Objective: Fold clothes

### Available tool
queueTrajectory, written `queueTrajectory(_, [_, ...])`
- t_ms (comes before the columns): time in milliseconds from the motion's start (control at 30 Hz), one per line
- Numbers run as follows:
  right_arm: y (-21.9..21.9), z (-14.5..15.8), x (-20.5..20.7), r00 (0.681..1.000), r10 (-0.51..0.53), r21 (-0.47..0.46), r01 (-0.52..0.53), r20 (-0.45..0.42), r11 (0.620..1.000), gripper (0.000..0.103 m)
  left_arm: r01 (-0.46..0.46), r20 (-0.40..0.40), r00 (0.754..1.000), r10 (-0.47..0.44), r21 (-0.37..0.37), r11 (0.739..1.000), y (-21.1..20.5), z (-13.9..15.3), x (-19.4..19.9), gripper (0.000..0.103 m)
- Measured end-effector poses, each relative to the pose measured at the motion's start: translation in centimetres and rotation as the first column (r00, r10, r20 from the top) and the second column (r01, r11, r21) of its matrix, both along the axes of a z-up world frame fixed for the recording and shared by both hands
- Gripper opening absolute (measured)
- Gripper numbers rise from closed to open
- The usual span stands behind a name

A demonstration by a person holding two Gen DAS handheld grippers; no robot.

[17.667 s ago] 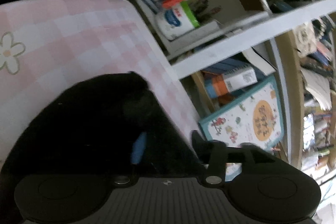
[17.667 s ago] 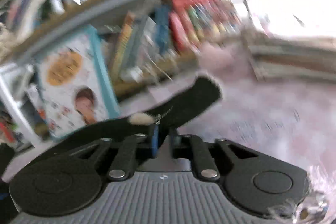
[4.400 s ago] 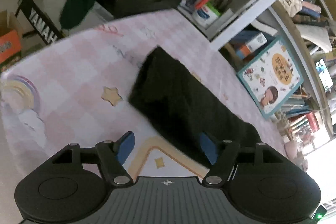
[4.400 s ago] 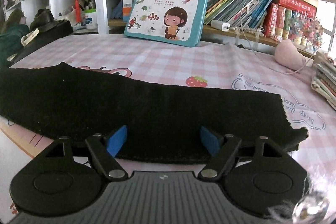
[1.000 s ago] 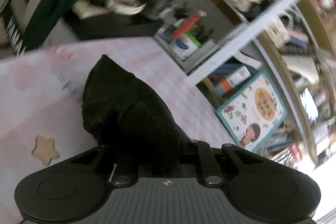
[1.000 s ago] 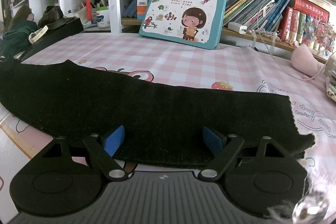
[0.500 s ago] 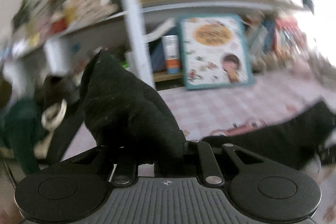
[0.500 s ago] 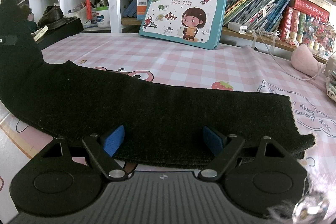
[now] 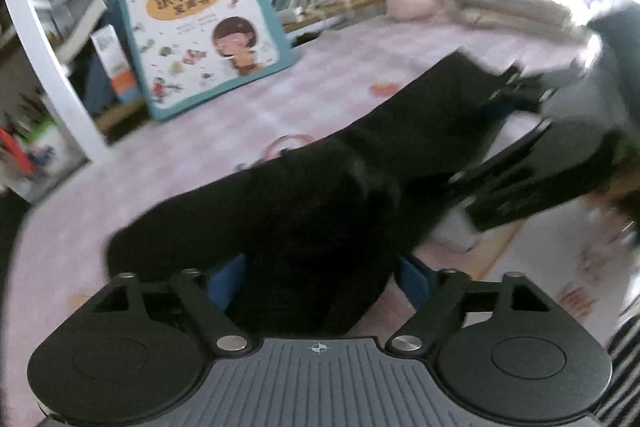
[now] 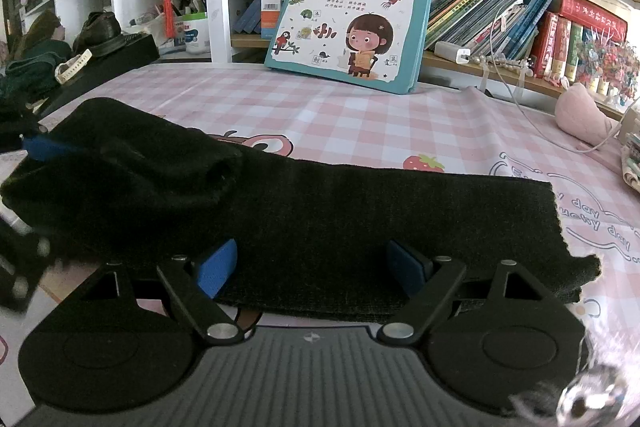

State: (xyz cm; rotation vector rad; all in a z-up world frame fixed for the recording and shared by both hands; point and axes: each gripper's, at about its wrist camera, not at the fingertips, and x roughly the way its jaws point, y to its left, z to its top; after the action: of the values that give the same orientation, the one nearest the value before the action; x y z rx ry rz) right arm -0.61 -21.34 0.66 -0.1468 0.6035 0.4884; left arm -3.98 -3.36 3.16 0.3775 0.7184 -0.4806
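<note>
Lying lengthwise across a pink checked tablecloth (image 10: 360,115) is a long black cloth (image 10: 360,211), its left end folded back over itself. The left gripper (image 9: 320,279) is opening, the folded end loose between its blue pads, released. The right gripper (image 10: 312,267) hovers spread wide at the cloth's near edge, gripping nothing. Behind, a white cup (image 10: 196,31) holds pens; shelves hold books, with a picture book (image 10: 352,15) leaning upright.

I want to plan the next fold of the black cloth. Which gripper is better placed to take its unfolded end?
Right. The right gripper stands open at the black cloth, near its flat free end. The left gripper is opening over the folded-over end, far from it.
</note>
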Motion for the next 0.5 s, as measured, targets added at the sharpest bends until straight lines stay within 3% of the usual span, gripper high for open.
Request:
queueTrajectory(100, [0.0, 0.0, 0.0, 1.0, -0.001, 0.0, 0.001, 0.0, 1.0, 0.082, 0.019, -0.053, 0.998, -0.032, -0.225, 0.974, 1.6, 1.2, -0.3, 0.086])
queueTrajectory(167, [0.0, 0.0, 0.0, 1.0, -0.001, 0.0, 0.001, 0.0, 1.0, 0.082, 0.011, -0.072, 0.997, -0.041, -0.377, 0.926, 3.2, 2.1, -0.4, 0.088])
queueTrajectory(233, [0.0, 0.0, 0.0, 1.0, -0.001, 0.0, 0.001, 0.0, 1.0, 0.082, -0.046, -0.075, 0.997, 0.012, -0.475, 0.879, 5.3, 3.0, -0.3, 0.088])
queueTrajectory(300, [0.0, 0.0, 0.0, 1.0, -0.001, 0.001, 0.001, 0.0, 1.0, 0.082, -0.144, -0.074, 0.99, 0.124, -0.504, 0.852, 7.2, 3.5, -0.2, 0.088])
queueTrajectory(400, [0.0, -0.1, 0.0, 1.0, -0.001, 0.002, 0.001, 0.0, 1.0, 0.082, -0.28, -0.033, 0.952, 0.303, -0.492, 0.824, 9.8, 4.2, -0.3, 0.088])
queueTrajectory(500, [0.0, 0.0, -0.1, 1.0, 0.008, -0.006, -0.008, 0.016, 1.0, 0.082, -0.321, -0.022, 0.929, 0.369, -0.541, 0.777, 12.0, 4.3, -0.6, 0.087])
